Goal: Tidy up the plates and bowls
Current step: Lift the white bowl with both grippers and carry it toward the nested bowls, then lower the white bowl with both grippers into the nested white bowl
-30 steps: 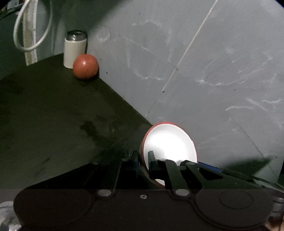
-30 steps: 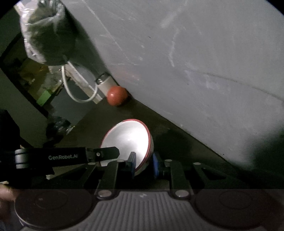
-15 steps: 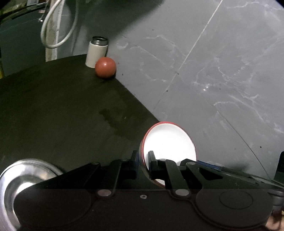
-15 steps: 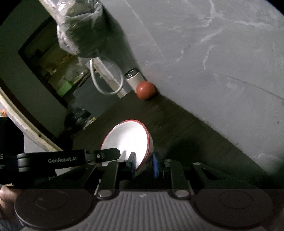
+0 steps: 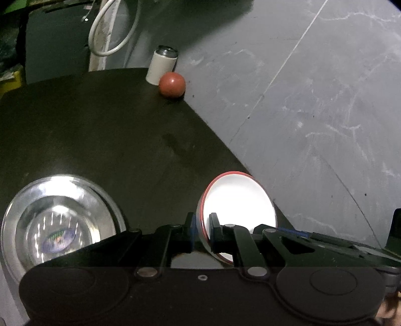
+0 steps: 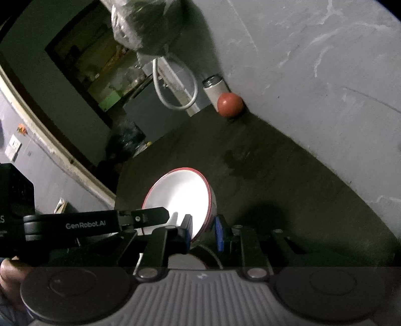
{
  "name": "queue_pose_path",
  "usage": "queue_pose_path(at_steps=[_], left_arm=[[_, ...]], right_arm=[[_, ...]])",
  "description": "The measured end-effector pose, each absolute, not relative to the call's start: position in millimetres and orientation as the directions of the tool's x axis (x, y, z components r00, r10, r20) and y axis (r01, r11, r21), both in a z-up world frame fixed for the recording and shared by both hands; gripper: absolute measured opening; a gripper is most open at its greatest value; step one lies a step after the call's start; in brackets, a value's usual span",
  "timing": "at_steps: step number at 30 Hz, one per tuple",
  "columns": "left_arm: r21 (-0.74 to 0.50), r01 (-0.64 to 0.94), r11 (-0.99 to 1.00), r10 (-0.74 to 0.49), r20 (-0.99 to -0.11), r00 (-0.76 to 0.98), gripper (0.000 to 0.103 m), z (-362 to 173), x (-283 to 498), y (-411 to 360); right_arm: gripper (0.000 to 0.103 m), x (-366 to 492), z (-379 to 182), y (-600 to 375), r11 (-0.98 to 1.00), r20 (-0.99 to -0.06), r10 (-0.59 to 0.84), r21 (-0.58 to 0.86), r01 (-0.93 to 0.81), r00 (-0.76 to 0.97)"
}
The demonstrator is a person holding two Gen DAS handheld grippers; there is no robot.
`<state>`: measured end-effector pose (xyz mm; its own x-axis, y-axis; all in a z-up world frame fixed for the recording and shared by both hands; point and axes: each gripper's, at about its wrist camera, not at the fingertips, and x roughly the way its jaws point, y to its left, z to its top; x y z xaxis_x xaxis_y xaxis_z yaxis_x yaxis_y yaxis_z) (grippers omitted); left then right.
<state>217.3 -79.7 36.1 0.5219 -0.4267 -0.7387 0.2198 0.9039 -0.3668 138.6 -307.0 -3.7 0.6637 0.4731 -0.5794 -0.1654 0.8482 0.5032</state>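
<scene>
A white bowl with a red rim [image 5: 238, 200] hangs tilted above the dark table [image 5: 100, 140], held from two sides. My left gripper [image 5: 201, 230] is shut on its rim near the lower left. In the right wrist view the same bowl [image 6: 180, 193] sits between the blue pads of my right gripper [image 6: 204, 230], which is shut on the rim too. There the left gripper's finger [image 6: 150, 215] reaches in from the left. A shiny steel bowl [image 5: 57, 225] stands on the table left of the held bowl.
A red ball [image 5: 172, 84] and a white can [image 5: 163, 66] stand at the table's far edge against the grey marbled wall [image 5: 313, 100]. A white cable loop [image 5: 110, 32] hangs behind them. A plastic bag [image 6: 145, 22] hangs above the doorway on the left.
Both grippers have carried the bowl sideways along the wall, grips unchanged. The steel bowl has come into the left wrist view at the lower left. The ball and can have shifted right in both views.
</scene>
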Motion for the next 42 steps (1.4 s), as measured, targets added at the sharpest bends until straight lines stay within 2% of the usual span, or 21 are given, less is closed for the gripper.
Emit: queue_pose_path(at_steps=[21,42], left_arm=[[-0.359,0.17,0.918,-0.393,-0.758,0.521,0.011,29,185,-72],[-0.351,0.075,0.933,-0.345,-0.818,0.461,0.011,16,174,-60]], right_arm=[[0.022,107,-9,-300,0.846,-0.629,0.517,0.479,-0.235,0.58],[0.022,113,-13,-282,0.841,-0.695,0.54,0.438,-0.316,0.474]])
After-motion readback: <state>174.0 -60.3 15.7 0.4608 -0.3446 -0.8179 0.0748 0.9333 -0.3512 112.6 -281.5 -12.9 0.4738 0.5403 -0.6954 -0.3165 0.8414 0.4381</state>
